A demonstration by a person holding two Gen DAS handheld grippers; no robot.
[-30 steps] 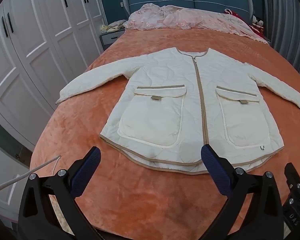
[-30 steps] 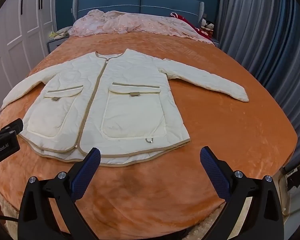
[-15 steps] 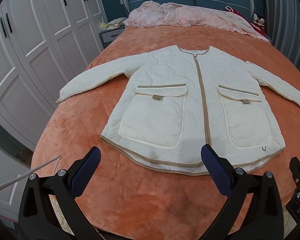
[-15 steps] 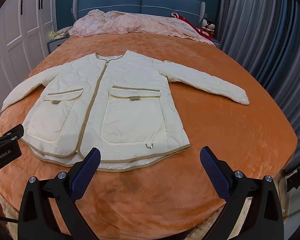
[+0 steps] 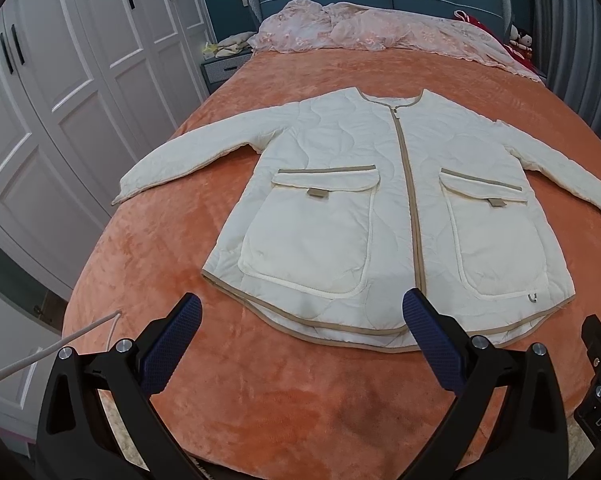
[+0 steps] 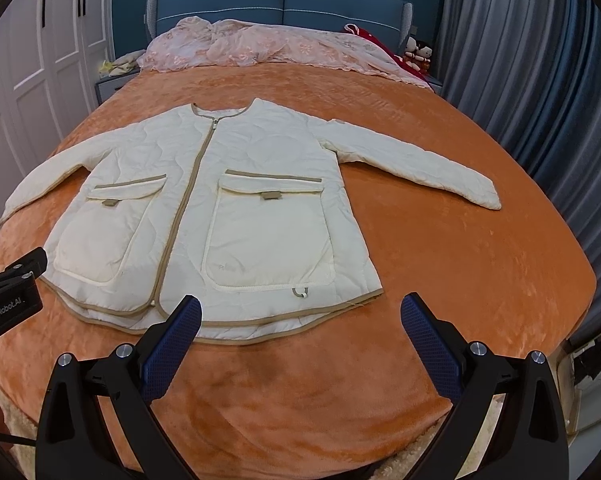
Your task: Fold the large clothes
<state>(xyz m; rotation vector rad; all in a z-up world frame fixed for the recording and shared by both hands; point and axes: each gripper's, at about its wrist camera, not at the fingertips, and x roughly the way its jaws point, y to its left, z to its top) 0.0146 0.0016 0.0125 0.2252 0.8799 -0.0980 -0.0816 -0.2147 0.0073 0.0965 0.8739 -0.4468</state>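
**Cream jacket spread flat on the bed, both tongs held wide above its hem**

Left wrist view: the left tongs (image 5: 302,340) are spread wide, nothing between the blue pads (image 5: 171,350). Straight ahead of them the jacket (image 5: 380,216) lies face up on the orange bedspread (image 5: 260,400), zipped shut, collar at the far end and hem nearest the tongs. The right-hand pad overlaps the hem in the picture near the foot of the zip; whether it touches the cloth cannot be told. One sleeve reaches out to the left beyond the tongs, the other to the right. Two big patch pockets sit either side of the zip. A white cord (image 5: 48,350) hangs off the bed edge, left of the left-hand pad. Far beyond the jacket lies a pink lace cover (image 5: 380,32), and white wardrobe doors (image 5: 80,80) stand to the far left. Part of the right tongs (image 5: 600,380) shows at the right edge.

Right wrist view: the right tongs (image 6: 300,340) are also spread wide and grip nothing. The jacket (image 6: 228,216) lies ahead and somewhat to the left; the left-hand pad overlaps the hem in the picture, the right-hand pad is over bare bedspread (image 6: 440,260). Its right sleeve stretches out ahead of the right-hand pad. Grey curtains (image 6: 540,80) hang to the far right. The body of the left tongs (image 6: 10,296) shows at the left edge.
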